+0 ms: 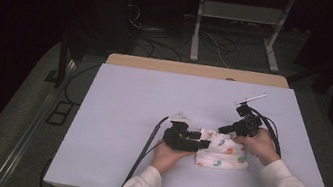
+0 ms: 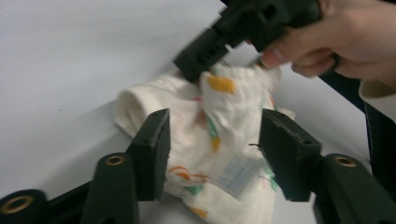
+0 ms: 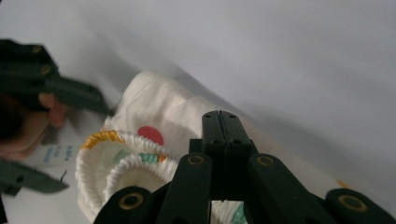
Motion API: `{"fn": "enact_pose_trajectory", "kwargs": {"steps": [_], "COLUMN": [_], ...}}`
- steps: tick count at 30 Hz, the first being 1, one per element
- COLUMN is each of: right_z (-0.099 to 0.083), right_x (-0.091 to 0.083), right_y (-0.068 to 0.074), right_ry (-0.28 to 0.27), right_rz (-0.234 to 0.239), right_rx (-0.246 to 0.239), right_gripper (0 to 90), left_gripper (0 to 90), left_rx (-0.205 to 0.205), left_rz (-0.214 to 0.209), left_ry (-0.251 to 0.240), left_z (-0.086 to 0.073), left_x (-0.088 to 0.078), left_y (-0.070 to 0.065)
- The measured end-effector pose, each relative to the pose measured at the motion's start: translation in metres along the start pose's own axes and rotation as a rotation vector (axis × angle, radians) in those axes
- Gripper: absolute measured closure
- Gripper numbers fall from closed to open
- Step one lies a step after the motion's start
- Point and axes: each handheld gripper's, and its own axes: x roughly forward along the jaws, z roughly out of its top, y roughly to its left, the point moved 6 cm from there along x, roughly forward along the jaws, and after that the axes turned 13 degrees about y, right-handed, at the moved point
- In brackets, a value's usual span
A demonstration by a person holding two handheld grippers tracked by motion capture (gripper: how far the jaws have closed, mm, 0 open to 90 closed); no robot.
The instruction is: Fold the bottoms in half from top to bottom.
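here left tongs point(image 2: 212, 140) gape around the patterned cloth point(image 1: 222, 152) — right tongs point(image 3: 219, 126) pinch its fabric — bare white table point(image 1: 128, 97).

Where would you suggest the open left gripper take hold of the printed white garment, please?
Probably the near folded edge by the sewn-in label, coming in low from the person's side. The printed white garment lies bunched on the table between the left gripper's open jaws, while the right gripper pinches its far ribbed edge.
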Motion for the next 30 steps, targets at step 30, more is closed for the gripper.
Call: {"fn": "enact_pose_trajectory", "kwargs": {"steps": [30], "right_z": [-0.069], "right_x": [-0.019], "right_y": [0.041], "right_ry": [-0.082], "right_rz": [0.08], "right_rx": [-0.128], "right_gripper": [88.8], "left_gripper": [13.2], "left_rx": [-0.123], "left_rz": [0.097], "left_ry": [-0.009], "left_z": [0.01], "left_x": [-0.005], "left_y": [0.018]}}
